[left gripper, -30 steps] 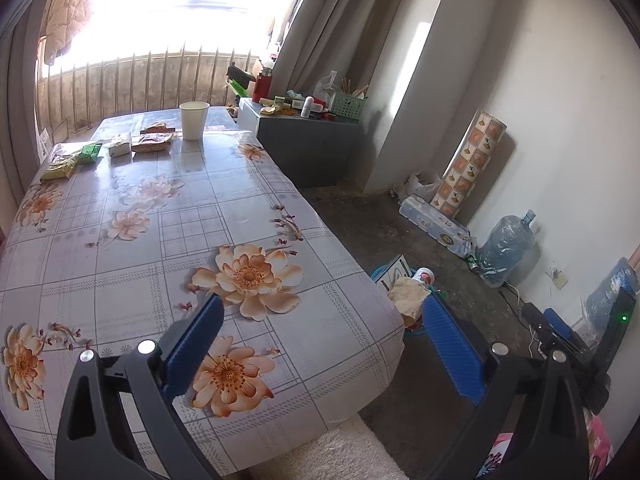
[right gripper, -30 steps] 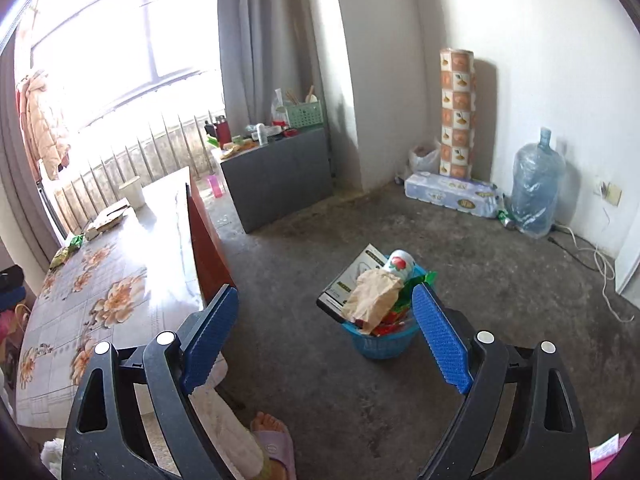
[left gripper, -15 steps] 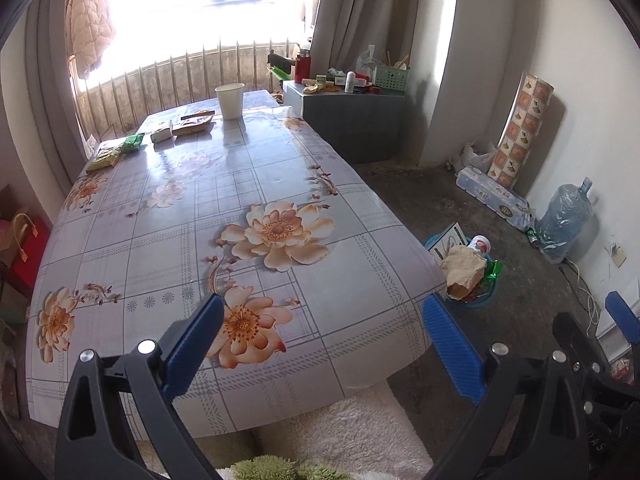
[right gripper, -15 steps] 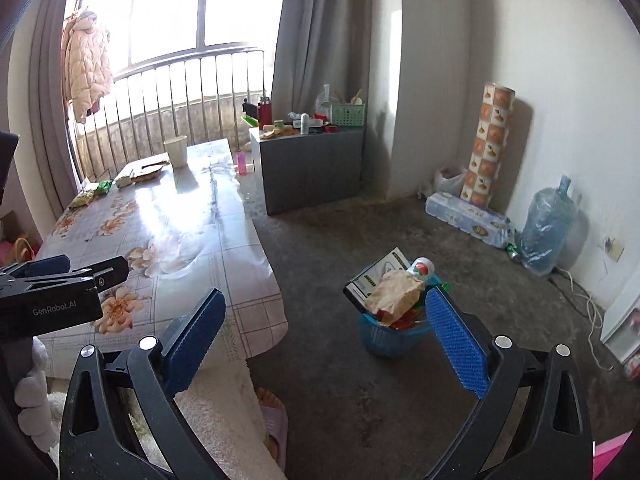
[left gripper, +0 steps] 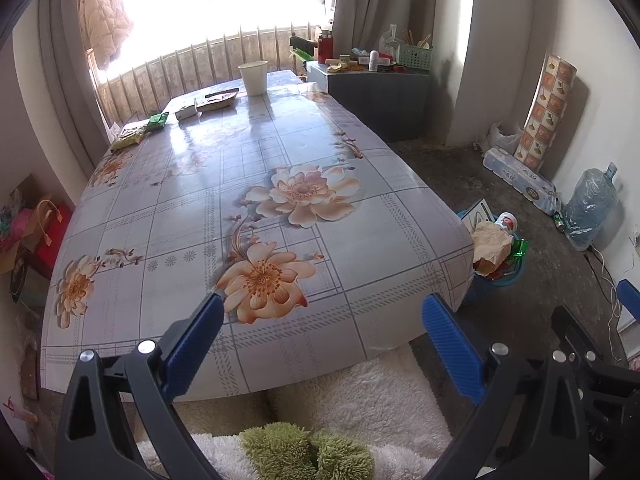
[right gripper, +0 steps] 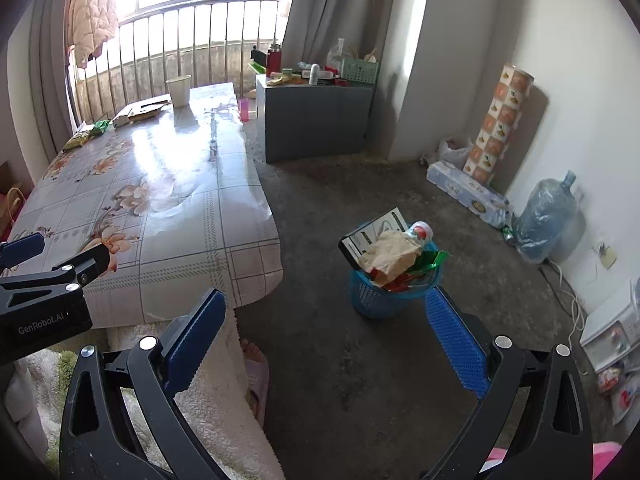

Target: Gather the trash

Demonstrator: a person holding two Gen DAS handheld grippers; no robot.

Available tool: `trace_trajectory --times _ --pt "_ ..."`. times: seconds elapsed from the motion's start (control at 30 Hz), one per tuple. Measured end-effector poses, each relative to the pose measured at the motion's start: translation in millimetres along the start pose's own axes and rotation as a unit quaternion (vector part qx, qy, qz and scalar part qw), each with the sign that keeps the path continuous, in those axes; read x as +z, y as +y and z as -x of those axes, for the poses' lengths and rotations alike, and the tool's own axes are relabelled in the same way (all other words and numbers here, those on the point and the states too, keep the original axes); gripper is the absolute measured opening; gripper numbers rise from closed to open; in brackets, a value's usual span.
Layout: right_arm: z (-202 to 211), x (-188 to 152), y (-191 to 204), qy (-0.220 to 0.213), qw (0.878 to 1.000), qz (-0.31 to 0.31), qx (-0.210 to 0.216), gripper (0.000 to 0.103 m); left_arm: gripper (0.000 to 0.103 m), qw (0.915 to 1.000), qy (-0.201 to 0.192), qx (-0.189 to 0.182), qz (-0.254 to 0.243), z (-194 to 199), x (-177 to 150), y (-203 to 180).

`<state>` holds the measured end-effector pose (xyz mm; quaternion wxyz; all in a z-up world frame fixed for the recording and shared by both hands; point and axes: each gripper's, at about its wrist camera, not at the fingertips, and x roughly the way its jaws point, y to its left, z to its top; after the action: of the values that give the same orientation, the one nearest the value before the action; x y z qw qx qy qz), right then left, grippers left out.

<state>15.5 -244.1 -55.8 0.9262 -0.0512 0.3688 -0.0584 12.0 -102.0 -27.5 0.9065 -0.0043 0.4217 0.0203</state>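
Observation:
A blue mesh trash basket (right gripper: 380, 300) stands on the floor, heaped with a brown paper bag (right gripper: 390, 254), a box and wrappers; it also shows in the left wrist view (left gripper: 500, 276) beside the table corner. Wrappers (left gripper: 156, 122), a small box (left gripper: 187, 111) and a paper cup (left gripper: 253, 77) lie at the far end of the floral table (left gripper: 180, 208). My left gripper (left gripper: 322, 338) is open and empty over the table's near edge. My right gripper (right gripper: 326, 334) is open and empty above the floor, short of the basket.
A grey cabinet (right gripper: 316, 120) with clutter stands by the curtain. A patterned roll (right gripper: 500, 120), a tissue pack (right gripper: 464, 192) and a water jug (right gripper: 546, 216) line the right wall. A white drawer unit (right gripper: 612, 332) is at the right. A slippered foot (right gripper: 254, 372) is below.
Both grippers have pulled back and up from the basket and table. The left view now takes in the whole table; the right view shows the basket farther off. Both stay open.

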Motion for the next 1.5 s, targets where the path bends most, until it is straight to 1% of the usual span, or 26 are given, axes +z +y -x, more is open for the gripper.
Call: trace_trajectory --times 0.1,0.27,0.43,0.73,0.9,1.2,1.5 --pt "-1.4 -0.7 0.0 0.006 1.0 0.004 0.0 0.096 0.097 0.9999 0.003 0.004 0.014 -0.3 -0.7 8.2" --pt "-5.5 1.0 -1.0 0.025 1.0 0.001 0.005 0.096 0.097 0.9996 0.015 0.009 0.021 -3.3 0.0 13.5" --pt "-6.3 9.0 2.1 0.042 0.999 -0.005 0.016 0.096 0.097 0.9993 0.025 0.007 0.026 -5.3 9.0 18.6" --pt "-11.8 31.1 26.5 0.055 0.998 0.018 0.021 0.096 0.097 0.9979 0.04 0.0 0.052 -10.3 29.8 39.0" --pt "-15.6 42.5 40.4 0.063 0.997 0.035 0.02 0.096 0.097 0.9971 0.037 0.004 0.067 -14.1 42.4 53.4" --pt "-26.4 60.2 53.8 0.083 0.996 0.041 0.011 0.096 0.097 0.9962 0.056 0.003 0.066 -30.2 60.2 68.4" --pt "-31.9 82.5 67.8 0.093 0.995 0.041 0.006 0.096 0.097 0.9961 0.064 -0.007 0.061 -36.8 78.1 80.7"
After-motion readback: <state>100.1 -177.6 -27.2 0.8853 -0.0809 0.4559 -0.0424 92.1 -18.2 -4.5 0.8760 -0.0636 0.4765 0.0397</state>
